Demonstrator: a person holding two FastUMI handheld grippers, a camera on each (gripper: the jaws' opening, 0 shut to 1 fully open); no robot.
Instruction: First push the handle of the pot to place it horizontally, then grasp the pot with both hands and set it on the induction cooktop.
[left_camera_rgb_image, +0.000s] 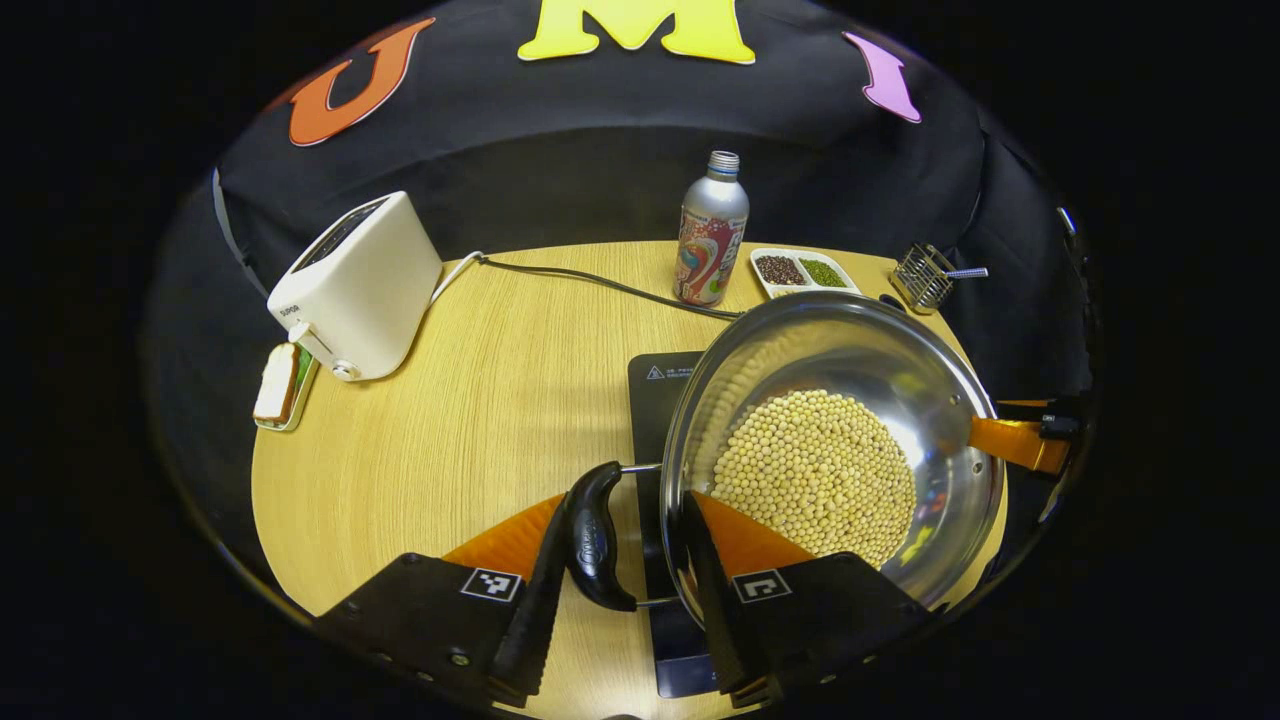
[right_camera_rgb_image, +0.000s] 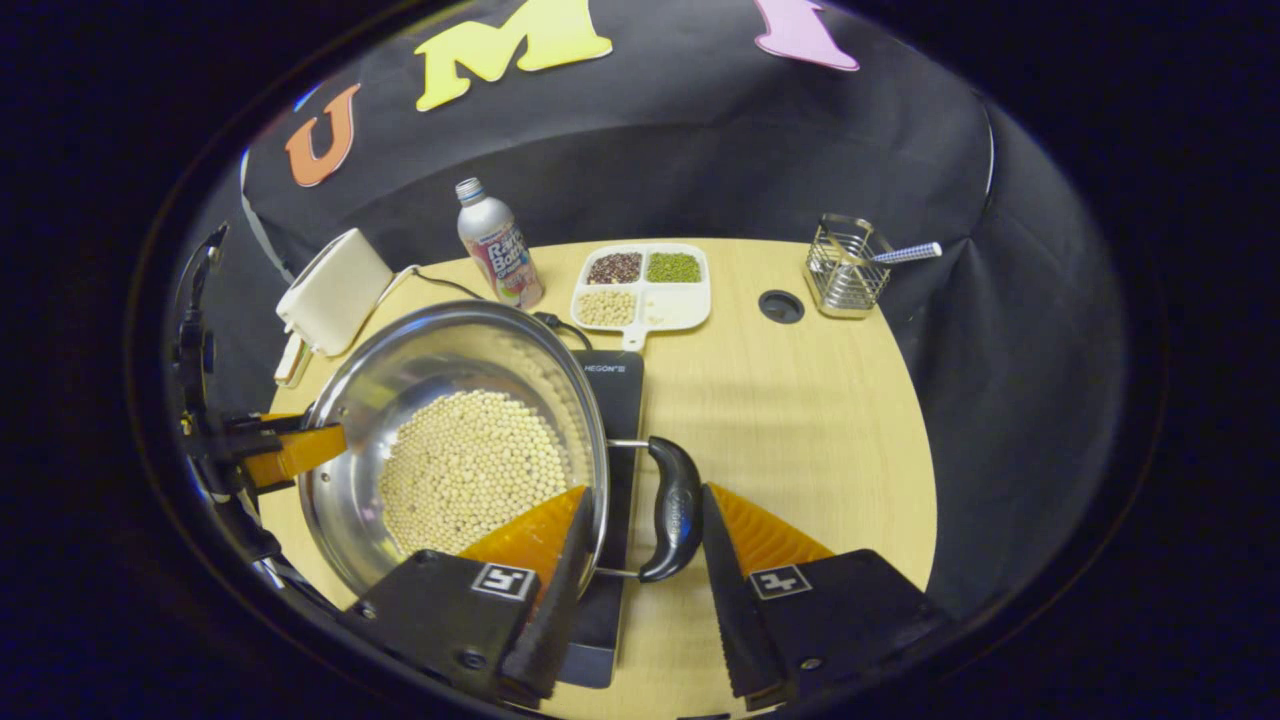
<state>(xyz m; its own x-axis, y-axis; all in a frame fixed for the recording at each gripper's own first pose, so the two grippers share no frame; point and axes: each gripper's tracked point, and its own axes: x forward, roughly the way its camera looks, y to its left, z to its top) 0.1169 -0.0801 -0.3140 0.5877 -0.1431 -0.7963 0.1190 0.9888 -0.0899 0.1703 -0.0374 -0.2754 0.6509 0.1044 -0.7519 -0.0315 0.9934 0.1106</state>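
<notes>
Two black side handles flank the steel pot (left_camera_rgb_image: 850, 400), which we see at centre right of the left gripper view, holding a bed of pale soybeans (left_camera_rgb_image: 815, 475) and sitting over the black induction cooktop (left_camera_rgb_image: 655, 390) on the wooden worktop (left_camera_rgb_image: 480, 400). Our left tool (left_camera_rgb_image: 620, 545) stands apart, straddling one handle (left_camera_rgb_image: 595, 535): one finger lies outside it, the other inside the pot rim. In the right gripper view, our right tool (right_camera_rgb_image: 640, 550) is likewise spread around the other handle (right_camera_rgb_image: 675, 510), lower centre. We cannot tell whether the fingers press the handles.
</notes>
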